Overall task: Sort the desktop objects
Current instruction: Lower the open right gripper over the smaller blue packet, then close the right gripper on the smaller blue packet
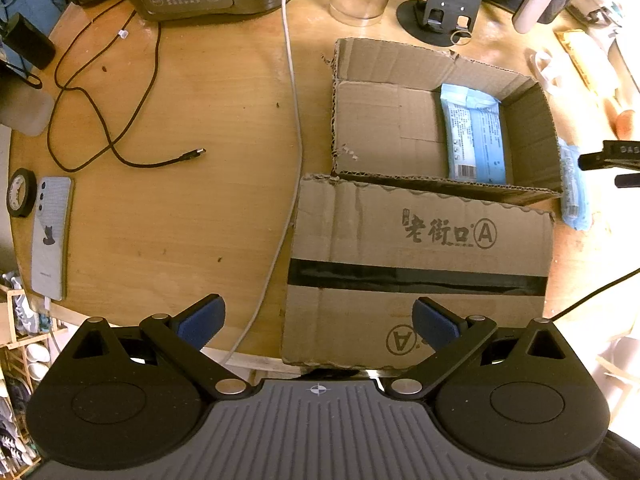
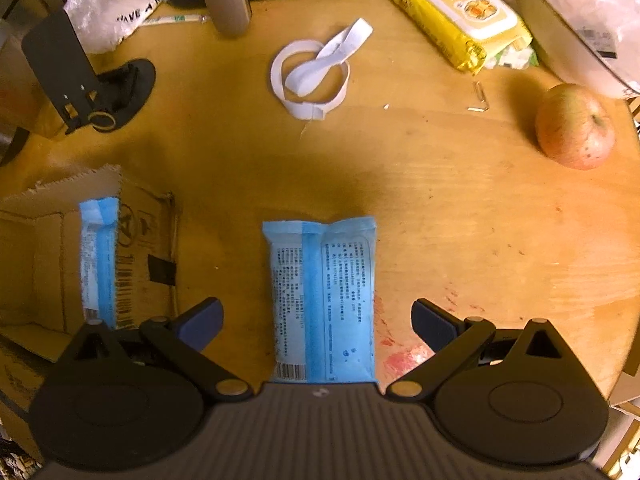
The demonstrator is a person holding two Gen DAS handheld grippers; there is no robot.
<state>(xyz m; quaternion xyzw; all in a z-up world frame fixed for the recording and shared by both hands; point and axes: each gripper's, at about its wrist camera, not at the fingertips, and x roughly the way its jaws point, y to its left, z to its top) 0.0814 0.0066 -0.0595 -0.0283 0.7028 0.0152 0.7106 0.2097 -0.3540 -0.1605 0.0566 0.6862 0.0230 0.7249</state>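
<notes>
Warm dim light — fisheye-bent edges (slight blur).

Two blue packets show: one [image 2: 322,304] on the counter [image 2: 440,208], one [image 2: 98,260] in the single cardboard box [image 2: 48,248]. One apple [image 2: 574,126], one yellow wipes pack [image 2: 456,10], one phone [image 1: 50,236], one tape roll [image 1: 21,198].

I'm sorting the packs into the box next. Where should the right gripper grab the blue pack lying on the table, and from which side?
Grip the blue pack across its narrow width, near the middle, coming straight down from above. It lies flat with its long axis between the open fingers of the right gripper, so the long edges likely face the pads. The crimped ends look thin and floppy.
</notes>
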